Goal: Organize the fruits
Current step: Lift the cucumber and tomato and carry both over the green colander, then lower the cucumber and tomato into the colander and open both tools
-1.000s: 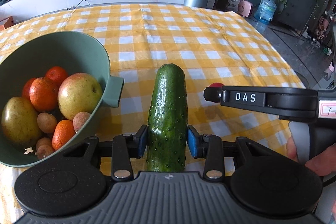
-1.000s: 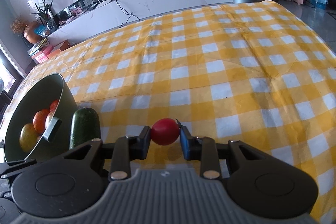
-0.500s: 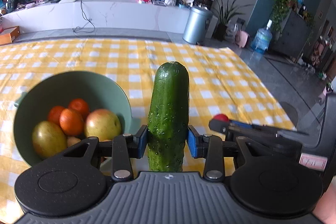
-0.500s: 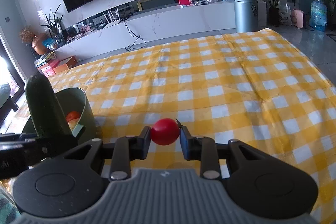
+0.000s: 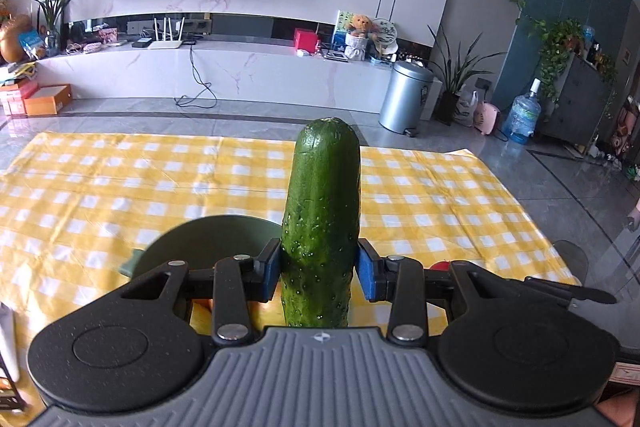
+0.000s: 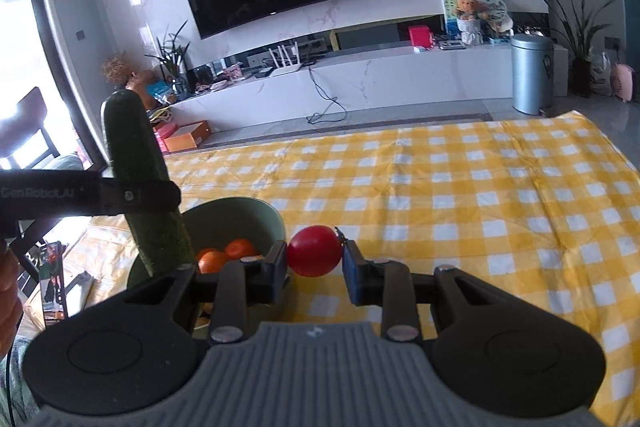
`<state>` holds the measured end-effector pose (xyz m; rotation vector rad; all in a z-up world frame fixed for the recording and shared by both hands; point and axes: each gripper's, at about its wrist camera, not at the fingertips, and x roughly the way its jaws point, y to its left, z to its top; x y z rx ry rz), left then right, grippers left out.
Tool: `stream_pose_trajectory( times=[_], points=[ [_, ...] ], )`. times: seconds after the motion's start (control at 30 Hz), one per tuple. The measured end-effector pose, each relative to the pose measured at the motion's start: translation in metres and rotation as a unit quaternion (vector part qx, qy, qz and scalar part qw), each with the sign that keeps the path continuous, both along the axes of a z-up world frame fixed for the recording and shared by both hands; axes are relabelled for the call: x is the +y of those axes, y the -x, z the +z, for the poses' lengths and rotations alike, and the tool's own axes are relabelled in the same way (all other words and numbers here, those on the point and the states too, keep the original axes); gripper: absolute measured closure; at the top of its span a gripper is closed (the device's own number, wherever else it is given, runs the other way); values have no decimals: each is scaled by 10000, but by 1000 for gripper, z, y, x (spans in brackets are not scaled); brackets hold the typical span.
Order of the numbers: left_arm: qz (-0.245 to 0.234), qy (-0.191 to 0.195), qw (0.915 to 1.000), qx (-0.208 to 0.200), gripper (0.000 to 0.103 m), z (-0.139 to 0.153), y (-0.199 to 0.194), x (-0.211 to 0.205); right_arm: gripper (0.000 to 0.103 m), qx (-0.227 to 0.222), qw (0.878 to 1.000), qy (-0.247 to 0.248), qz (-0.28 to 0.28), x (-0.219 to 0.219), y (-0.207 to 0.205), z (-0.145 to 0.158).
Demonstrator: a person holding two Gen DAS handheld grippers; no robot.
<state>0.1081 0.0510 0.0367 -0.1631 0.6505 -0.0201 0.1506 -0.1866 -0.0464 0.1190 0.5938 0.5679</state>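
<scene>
My left gripper (image 5: 319, 263) is shut on a dark green cucumber (image 5: 322, 219), which stands upright between the blue pads, lifted above the table. My right gripper (image 6: 315, 259) is shut on a small red tomato (image 6: 314, 251), also held in the air. Below and left sits a green bowl (image 5: 208, 239); in the right wrist view the bowl (image 6: 244, 215) shows oranges (image 6: 228, 255) inside. The cucumber (image 6: 140, 179) and the left gripper's finger (image 6: 88, 197) appear at the left of the right wrist view, over the bowl. The tomato's edge (image 5: 440, 265) peeks behind my left gripper.
A yellow-and-white checked cloth (image 6: 460, 187) covers the table. Beyond its far edge are a grey floor, a white TV bench, a metal bin (image 5: 404, 99) and a water bottle (image 5: 520, 115). A phone (image 6: 54, 283) lies at the lower left, beside a hand.
Both grippers have risen with the cucumber and the tomato and tilted upward, so the room shows more. The bowl has sunk low in both views.
</scene>
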Motion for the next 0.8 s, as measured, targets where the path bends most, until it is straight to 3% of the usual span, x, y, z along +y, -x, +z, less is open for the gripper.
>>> stream_pose_trajectory(
  times=[0.27, 0.47, 0.8],
  points=[
    [-16, -314, 9992, 231, 59, -5, -3, 26, 77, -181, 9975, 226, 646, 49, 1, 11],
    [-112, -557, 9965, 611, 59, -20, -12, 43, 77, -32, 9932, 495, 1057, 81, -9, 2],
    [-457, -258, 9918, 1168, 59, -51, -27, 51, 77, 193, 9866, 912, 1338, 100, -26, -20]
  ],
)
